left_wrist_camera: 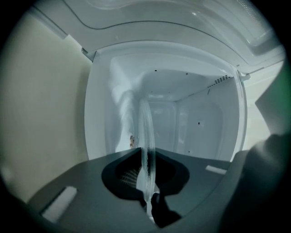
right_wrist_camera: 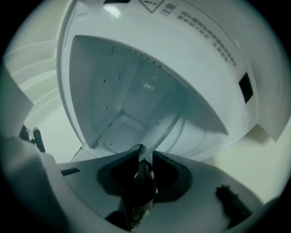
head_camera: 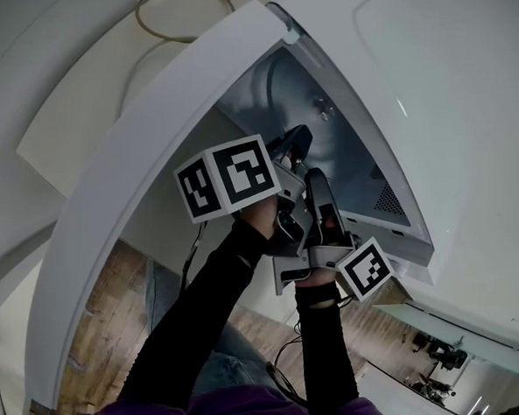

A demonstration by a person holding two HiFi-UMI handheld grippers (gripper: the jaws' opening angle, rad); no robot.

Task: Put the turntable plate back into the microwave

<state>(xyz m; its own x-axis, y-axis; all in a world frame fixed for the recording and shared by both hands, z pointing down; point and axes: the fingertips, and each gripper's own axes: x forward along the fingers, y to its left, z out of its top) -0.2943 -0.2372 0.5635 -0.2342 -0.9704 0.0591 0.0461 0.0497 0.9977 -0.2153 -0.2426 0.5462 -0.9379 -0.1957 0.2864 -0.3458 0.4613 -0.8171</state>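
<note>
Clearly the insertion step is under way. The microwave point(head_camera: 459, 92) stands with its door point(head_camera: 147, 178) swung wide, and the white cavity point(head_camera: 335, 119) lies open in front of both tools. The turntable plate point(left_wrist_camera: 146, 129), clear glass, shows edge-on in the left gripper view. It runs from the jaws forward into the mouth of the cavity, so I judge its far part to be past the opening while its near rim is outside. Whether it sits level I cannot tell.

The left hand-held gripper point(left_wrist_camera: 146, 157) has its jaws closed tight on the near rim and seems to carry the plate. The right hand-held gripper point(right_wrist_camera: 145, 152), just beside it, straddles the same rim point(right_wrist_camera: 166, 125) with a narrow gap showing between its jaws. I read that as not clamped, more a guide than a grip.

The plate is not yet seated. No view shows any hub or roller ring on the cavity floor. The next move calls for sliding the plate deeper, keeping its edge off the cavity walls and the front frame. It then needs lowering flat and centred on the floor, and only then should the left jaws let go. Glass held by one rim can tip or slip, so a firm second grip from the right would help.
</note>
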